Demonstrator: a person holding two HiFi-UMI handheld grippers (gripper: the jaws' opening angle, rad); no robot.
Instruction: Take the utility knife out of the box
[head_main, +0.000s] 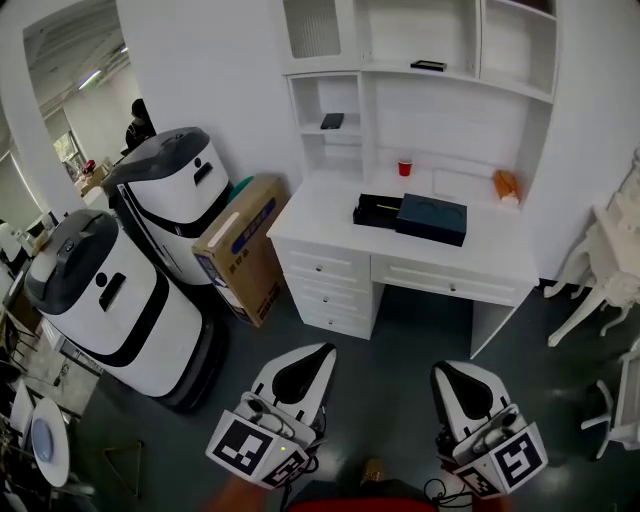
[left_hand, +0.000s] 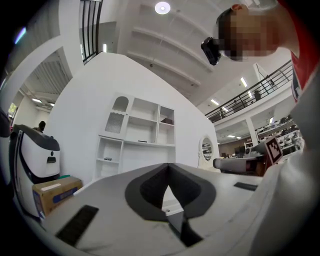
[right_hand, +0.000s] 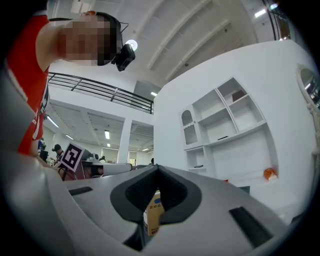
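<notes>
A dark blue box (head_main: 431, 218) lies on the white desk (head_main: 330, 215), with a black open tray (head_main: 377, 210) touching its left side. No utility knife can be made out at this distance. My left gripper (head_main: 318, 352) and right gripper (head_main: 446, 369) hang low over the dark floor, well short of the desk, both pointing toward it. In the left gripper view the jaws of the left gripper (left_hand: 168, 165) meet at the tips with nothing between them. The right gripper (right_hand: 158, 168) looks the same in its own view, tips together and empty.
Two white-and-grey machines (head_main: 168, 200) (head_main: 105, 300) stand at the left, with a cardboard box (head_main: 245, 245) leaning beside the desk drawers. A red cup (head_main: 405, 167) and an orange object (head_main: 506, 185) sit at the desk's back. White chairs (head_main: 600, 270) stand at the right.
</notes>
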